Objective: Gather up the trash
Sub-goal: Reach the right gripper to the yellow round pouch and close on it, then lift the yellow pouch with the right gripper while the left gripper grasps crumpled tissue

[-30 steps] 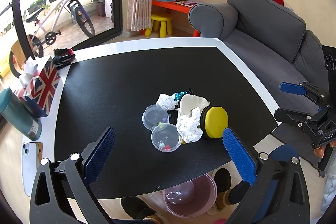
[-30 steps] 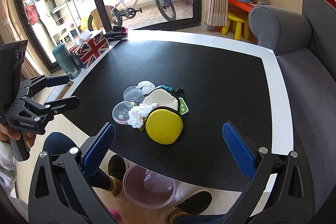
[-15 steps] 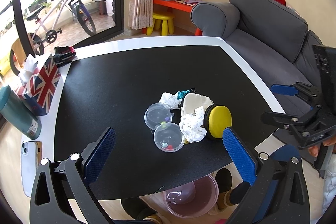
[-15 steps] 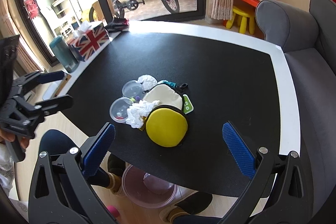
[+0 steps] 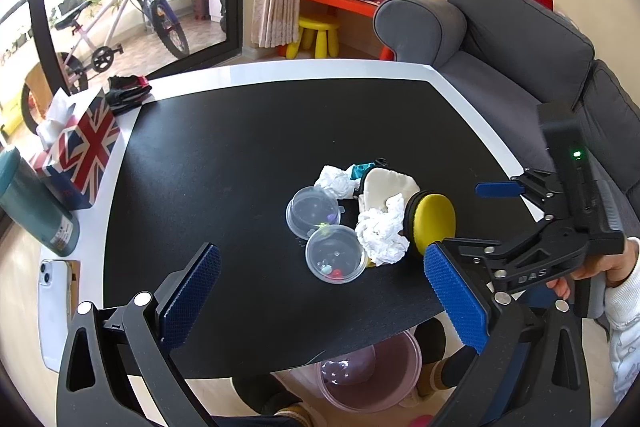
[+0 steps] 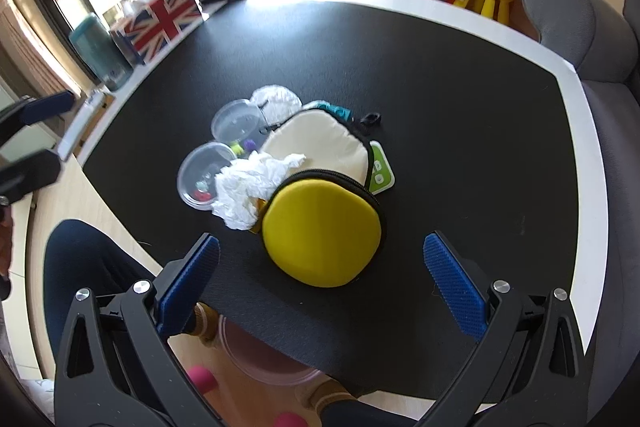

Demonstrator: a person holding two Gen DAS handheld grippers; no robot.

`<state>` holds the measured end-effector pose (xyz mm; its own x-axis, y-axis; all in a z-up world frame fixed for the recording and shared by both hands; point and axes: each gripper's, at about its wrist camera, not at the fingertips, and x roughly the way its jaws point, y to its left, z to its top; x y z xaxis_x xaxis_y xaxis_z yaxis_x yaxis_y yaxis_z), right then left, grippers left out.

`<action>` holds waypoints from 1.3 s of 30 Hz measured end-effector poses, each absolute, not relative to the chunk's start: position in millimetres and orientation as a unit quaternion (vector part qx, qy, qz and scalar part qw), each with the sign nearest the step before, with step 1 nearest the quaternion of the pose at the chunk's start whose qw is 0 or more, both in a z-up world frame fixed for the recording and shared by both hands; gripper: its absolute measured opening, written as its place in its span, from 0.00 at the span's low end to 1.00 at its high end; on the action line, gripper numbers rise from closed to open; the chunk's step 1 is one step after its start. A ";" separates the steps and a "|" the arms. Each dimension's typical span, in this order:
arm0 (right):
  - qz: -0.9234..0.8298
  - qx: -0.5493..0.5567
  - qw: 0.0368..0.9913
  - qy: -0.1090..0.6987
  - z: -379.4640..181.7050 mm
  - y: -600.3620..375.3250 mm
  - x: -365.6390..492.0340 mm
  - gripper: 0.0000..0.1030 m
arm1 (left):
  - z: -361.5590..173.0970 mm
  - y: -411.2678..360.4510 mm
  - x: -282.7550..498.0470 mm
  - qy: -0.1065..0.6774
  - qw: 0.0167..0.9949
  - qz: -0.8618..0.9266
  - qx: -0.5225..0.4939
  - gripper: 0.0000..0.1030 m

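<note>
While the left hand-held gripper hangs much where it was a second ago, jaws spread wide and holding nothing, the right hand-held gripper has pushed in over the near edge of the desk, so the yellow zip case now sits close ahead between its blue pads rather than well beyond them. Its jaws are likewise wide apart and grip nothing. In the left wrist view the right hand-held gripper has come inward from the right, its lower finger now just beside the yellow zip case. The trash has not moved: a crumpled white tissue lies ahead and left of the right hand-held gripper, touching the case and the cream pouch, and a second crumpled tissue lies farther ahead beside two clear lidded plastic cups. A pink bin stands on the floor under the near desk edge, below the left hand-held gripper. Far to the left stand a Union Jack tissue box and a teal bottle.
</note>
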<state>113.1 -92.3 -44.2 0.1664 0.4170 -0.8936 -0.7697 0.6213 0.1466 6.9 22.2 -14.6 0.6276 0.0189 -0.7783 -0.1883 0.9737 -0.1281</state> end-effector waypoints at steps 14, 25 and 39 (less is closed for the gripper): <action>0.406 -0.205 0.717 0.528 -82.4 -76.6 117.6 0.77 | -25.5 28.1 7.1 0.441 0.889 0.063 -0.106 0.95; 0.411 -0.190 0.726 0.517 -69.4 -88.5 115.1 0.74 | -32.6 28.6 9.0 0.443 0.887 0.064 -0.111 0.95; 0.390 -0.164 0.745 0.515 -43.6 -122.2 116.6 0.74 | -41.3 8.4 34.6 0.450 0.887 0.042 -0.093 0.95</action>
